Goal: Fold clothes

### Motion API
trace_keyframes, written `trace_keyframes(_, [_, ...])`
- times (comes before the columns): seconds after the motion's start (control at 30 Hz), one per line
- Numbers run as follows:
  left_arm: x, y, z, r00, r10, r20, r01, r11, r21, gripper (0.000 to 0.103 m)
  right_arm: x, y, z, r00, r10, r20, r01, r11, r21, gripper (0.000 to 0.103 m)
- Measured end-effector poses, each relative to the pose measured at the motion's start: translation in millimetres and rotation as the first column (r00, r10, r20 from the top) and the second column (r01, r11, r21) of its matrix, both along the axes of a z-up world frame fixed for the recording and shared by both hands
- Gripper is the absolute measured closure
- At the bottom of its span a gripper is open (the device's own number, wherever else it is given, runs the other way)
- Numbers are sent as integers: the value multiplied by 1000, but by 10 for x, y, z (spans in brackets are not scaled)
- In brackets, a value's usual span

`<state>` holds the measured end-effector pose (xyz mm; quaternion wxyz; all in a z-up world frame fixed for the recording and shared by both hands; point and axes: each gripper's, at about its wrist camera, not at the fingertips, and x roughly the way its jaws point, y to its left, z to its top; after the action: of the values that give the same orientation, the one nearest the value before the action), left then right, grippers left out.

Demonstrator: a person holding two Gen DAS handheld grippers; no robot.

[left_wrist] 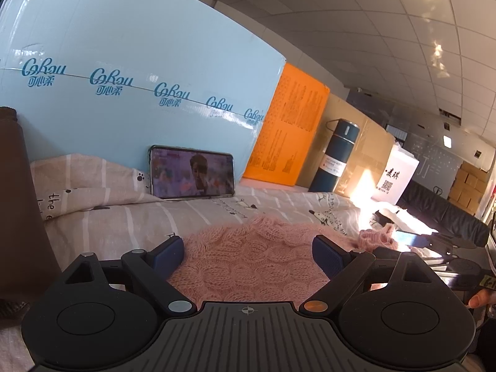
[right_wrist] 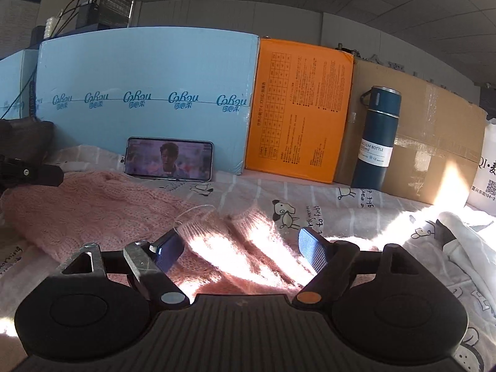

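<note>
A pink cable-knit sweater [left_wrist: 248, 263] lies spread on the striped cartoon-print bedsheet [left_wrist: 124, 223]. My left gripper [left_wrist: 246, 243] hovers low over it, jaws wide open, with knit between the fingers but no pad pressing. In the right wrist view the sweater [right_wrist: 93, 214] stretches to the left, and a folded sleeve part [right_wrist: 248, 241] lies in sunlight under my right gripper [right_wrist: 240, 235]. That gripper is open, its pads clear of the knit. A loose thread [right_wrist: 192, 210] curls near its left finger. The left gripper's finger [right_wrist: 31, 175] shows at the far left edge.
A phone [right_wrist: 169, 159] playing video leans on a light blue carton [right_wrist: 148, 71]. Beside it stand an orange box [right_wrist: 297, 117], a cardboard box [right_wrist: 434, 142] and a dark blue vacuum bottle [right_wrist: 376, 136]. White clothing [right_wrist: 458, 248] lies at the right. A brown object [left_wrist: 18, 201] stands left.
</note>
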<state>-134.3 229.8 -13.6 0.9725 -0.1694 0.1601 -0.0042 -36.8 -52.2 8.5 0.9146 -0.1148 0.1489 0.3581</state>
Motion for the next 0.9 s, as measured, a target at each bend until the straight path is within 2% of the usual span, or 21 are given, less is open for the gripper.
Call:
trace_keyframes(0.07, [3, -1, 1, 1000, 0, 0, 0, 1000, 0, 11, -38, 23, -6, 999, 42, 3, -42, 999, -8, 19])
trace_keyframes(0.17, [2, -2, 0, 1000, 1, 0, -1, 1000, 0, 11, -1, 73, -29, 997, 53, -48, -54, 998, -25, 20])
trace_keyframes(0.3, [4, -3, -1, 1000, 1, -1, -1, 1000, 1, 11, 115, 69, -59, 993, -3, -118, 1, 1000, -15, 42])
trace_keyframes(0.33, [4, -2, 0, 1000, 2, -1, -2, 1000, 0, 11, 144, 61, -65, 991, -19, -134, 17, 1000, -9, 44])
trace_keyframes(0.37, [4, -2, -1, 1000, 2, -1, -2, 1000, 0, 11, 171, 53, -70, 988, -34, -149, 34, 999, -4, 52])
trace_keyframes(0.4, [2, -1, -3, 1000, 2, -1, -2, 1000, 0, 11, 185, 36, -66, 987, -50, -150, 52, 999, 7, 62])
trace_keyframes(0.5, [3, -1, -5, 1000, 2, -3, -2, 1000, 0, 11, 234, -3, -46, 983, -107, -149, 114, 993, 39, 75])
trace_keyframes(0.6, [8, 0, -7, 1000, 3, -5, -3, 1000, 1, 11, 239, 47, -20, 976, -191, -102, 196, 980, 44, 77])
trace_keyframes(0.67, [11, 0, -7, 1000, 4, -5, -4, 1000, 1, 11, 253, 94, -28, 974, -183, -133, 191, 980, 48, 77])
trace_keyframes(0.73, [11, 0, -8, 1000, 5, -5, -5, 1000, 0, 11, 267, 142, -35, 971, -175, -164, 185, 981, 52, 74])
trace_keyframes(0.77, [11, 1, -8, 1000, 5, -6, -5, 1000, -1, 11, 272, 162, -37, 969, -168, -179, 181, 982, 56, 64])
trace_keyframes(0.8, [11, 2, -9, 1000, 5, -6, -5, 1000, -1, 11, 252, 144, -24, 971, -131, -200, 150, 985, 85, 41])
trace_keyframes(0.87, [10, 3, -8, 1000, 5, -6, -5, 1000, -3, 11, 213, 108, 3, 970, -54, -239, 90, 985, 145, 19])
trace_keyframes(0.9, [7, 4, -8, 1000, 6, -6, -6, 1000, -3, 11, 192, 90, 17, 967, -17, -255, 63, 983, 174, 19])
